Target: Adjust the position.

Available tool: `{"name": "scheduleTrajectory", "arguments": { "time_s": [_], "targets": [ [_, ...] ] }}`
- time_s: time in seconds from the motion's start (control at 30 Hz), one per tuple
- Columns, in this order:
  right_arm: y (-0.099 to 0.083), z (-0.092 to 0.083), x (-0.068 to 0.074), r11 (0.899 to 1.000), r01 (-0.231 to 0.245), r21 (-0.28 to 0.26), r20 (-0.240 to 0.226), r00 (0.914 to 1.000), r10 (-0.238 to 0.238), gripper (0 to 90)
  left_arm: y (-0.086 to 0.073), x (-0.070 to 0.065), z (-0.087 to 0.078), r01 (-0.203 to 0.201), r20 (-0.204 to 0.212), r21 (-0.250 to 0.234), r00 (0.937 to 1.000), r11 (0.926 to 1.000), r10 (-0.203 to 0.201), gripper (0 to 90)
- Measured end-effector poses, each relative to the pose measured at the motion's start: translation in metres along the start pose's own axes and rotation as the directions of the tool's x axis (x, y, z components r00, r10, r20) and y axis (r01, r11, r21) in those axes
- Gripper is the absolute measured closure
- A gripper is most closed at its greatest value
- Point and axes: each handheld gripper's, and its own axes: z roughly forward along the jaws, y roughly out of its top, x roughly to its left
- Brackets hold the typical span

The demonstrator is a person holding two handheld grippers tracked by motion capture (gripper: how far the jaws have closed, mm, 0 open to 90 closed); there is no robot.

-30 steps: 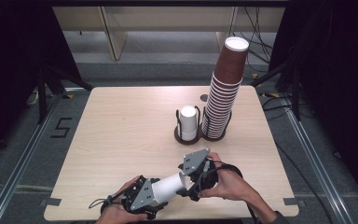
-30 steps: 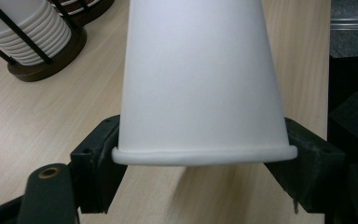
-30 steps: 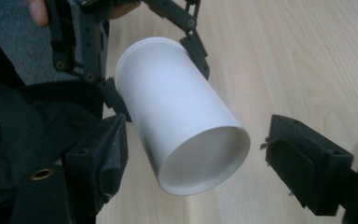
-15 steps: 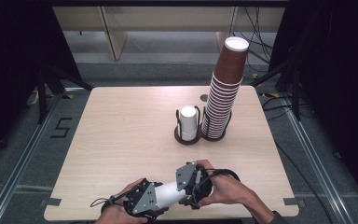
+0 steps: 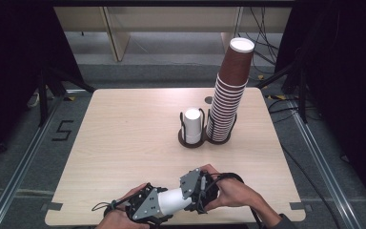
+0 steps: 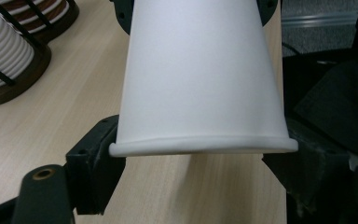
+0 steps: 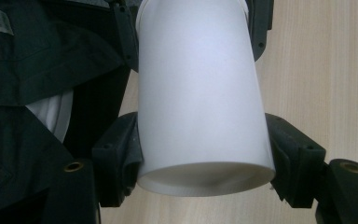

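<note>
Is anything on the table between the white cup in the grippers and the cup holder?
Nothing visible: bare table lies between the white cup, gripped at both ends, and the holder, which already carries white cups.

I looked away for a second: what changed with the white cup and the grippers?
The right gripper came in and its jaws have just closed on the white cup; the left gripper, its jaws just opening slightly, still grips the rim end. The brown cup stack stayed put.

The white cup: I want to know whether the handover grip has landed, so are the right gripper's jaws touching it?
Touching. In the right gripper view both jaws of the right gripper press the sides of the white cup near its base.
</note>
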Motion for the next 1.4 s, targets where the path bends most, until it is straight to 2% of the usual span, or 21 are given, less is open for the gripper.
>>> {"name": "scheduleTrajectory", "arguments": {
  "time_s": [0.07, 0.13, 0.17, 0.3, 0.4, 0.53, 0.63, 0.67, 0.73, 0.77, 0.8, 0.9, 0.93, 0.97, 1.03, 1.07, 1.13, 1.23, 1.27, 1.33, 1.4],
  "targets": [
    [-0.001, -0.002, -0.004, 0.999, 0.034, -0.037, -0.011, 0.9993, -0.034, 34.1, -0.001, 0.000, -0.001, 0.018, -0.003, -0.047, 0.9998, 0.9987, -0.018, 20.2],
    [-0.004, -0.004, -0.006, 0.998, 0.017, -0.059, -0.014, 0.9997, -0.018, 34.0, -0.003, 0.003, -0.003, 0.033, -0.010, -0.090, 0.9994, 0.9954, -0.034, 18.7],
    [-0.005, -0.005, -0.007, 0.998, 0.009, -0.068, -0.009, 0.9999, -0.009, 34.0, -0.005, 0.004, -0.004, 0.043, -0.014, -0.132, 0.9989, 0.9904, -0.045, 18.3],
    [-0.010, -0.010, -0.009, 0.991, -0.038, -0.130, -0.051, 0.9982, 0.032, 34.1, -0.010, 0.010, -0.010, 0.074, -0.016, -0.210, 0.9967, 0.9748, -0.079, 14.9],
    [-0.012, -0.014, -0.012, 0.986, -0.049, -0.159, -0.055, 0.9977, 0.040, 34.1, -0.010, 0.010, -0.011, 0.081, -0.018, -0.255, 0.9959, 0.9636, -0.089, 14.7],
    [-0.013, -0.016, -0.012, 0.982, -0.060, -0.177, -0.061, 0.9969, 0.050, 34.1, -0.010, 0.009, -0.010, 0.101, -0.019, -0.282, 0.9937, 0.9540, -0.111, 14.6],
    [-0.014, -0.017, -0.011, 0.978, -0.086, -0.188, -0.073, 0.9946, 0.074, 34.1, -0.009, 0.009, -0.010, 0.085, -0.010, -0.283, 0.9957, 0.9554, -0.092, 18.7],
    [-0.014, -0.016, -0.013, 0.980, -0.068, -0.189, -0.065, 0.9963, 0.057, 34.1, -0.009, 0.009, -0.011, 0.080, -0.013, -0.281, 0.9961, 0.9564, -0.087, 19.2],
    [-0.015, -0.016, -0.012, 0.979, -0.083, -0.188, -0.082, 0.9942, 0.069, 34.3, -0.008, 0.009, -0.011, 0.091, -0.008, -0.283, 0.9953, 0.9548, -0.097, 21.1],
    [-0.015, -0.016, -0.012, 0.979, -0.080, -0.186, -0.085, 0.9942, 0.066, 34.5, -0.008, 0.010, -0.012, 0.087, -0.013, -0.274, 0.9955, 0.9577, -0.094, 22.3],
    [-0.016, -0.014, -0.013, 0.980, -0.068, -0.187, -0.073, 0.9958, 0.056, 34.5, -0.008, 0.010, -0.011, 0.081, -0.007, -0.281, 0.9962, 0.9562, -0.087, 23.4],
    [-0.016, -0.014, -0.011, 0.983, -0.086, -0.164, -0.063, 0.9951, 0.077, 34.4, -0.005, 0.010, -0.014, 0.062, -0.022, -0.238, 0.9974, 0.9693, -0.069, 24.8],
    [-0.016, -0.013, -0.012, 0.983, -0.090, -0.163, -0.072, 0.9943, 0.079, 34.1, -0.005, 0.010, -0.013, 0.064, -0.019, -0.239, 0.9973, 0.9690, -0.070, 25.1],
    [-0.016, -0.011, -0.013, 0.985, -0.068, -0.157, -0.066, 0.9961, 0.058, 32.6, -0.003, 0.009, -0.013, 0.067, -0.022, -0.226, 0.9970, 0.9719, -0.074, 25.4],
    [-0.013, -0.012, -0.010, 0.987, -0.080, -0.139, -0.032, 0.9965, 0.077, 22.3, -0.002, 0.009, -0.013, 0.076, -0.021, -0.195, 0.9965, 0.9779, -0.081, 25.6],
    [-0.012, -0.013, -0.009, 0.989, -0.077, -0.128, -0.004, 0.9970, 0.077, 21.0, -0.001, 0.009, -0.013, 0.078, -0.017, -0.171, 0.9964, 0.9822, -0.083, 25.6],
    [-0.009, -0.016, -0.007, 0.983, -0.114, -0.143, -0.010, 0.9934, 0.114, 19.7, 0.000, 0.009, -0.013, 0.084, -0.011, -0.132, 0.9962, 0.9876, -0.086, 25.6],
    [-0.003, -0.017, -0.002, 0.990, -0.089, -0.109, 0.020, 0.9955, 0.092, 20.3, 0.002, 0.008, -0.011, 0.094, -0.022, -0.108, 0.9951, 0.9897, -0.097, 25.6],
    [-0.001, -0.016, 0.002, 0.990, -0.110, -0.092, 0.028, 0.9932, 0.113, 20.3, 0.003, 0.008, -0.012, 0.093, -0.014, -0.088, 0.9955, 0.9918, -0.094, 25.6],
    [0.005, -0.013, 0.006, 0.997, -0.060, -0.040, 0.072, 0.9954, 0.063, 20.4, 0.004, 0.007, -0.010, 0.112, -0.017, -0.086, 0.9934, 0.9900, -0.114, 25.6],
    [0.009, -0.009, 0.008, 0.999, -0.038, -0.006, 0.093, 0.9949, 0.038, 20.5, 0.006, 0.007, -0.011, 0.110, -0.020, -0.076, 0.9935, 0.9910, -0.112, 25.6]
  ]
}}
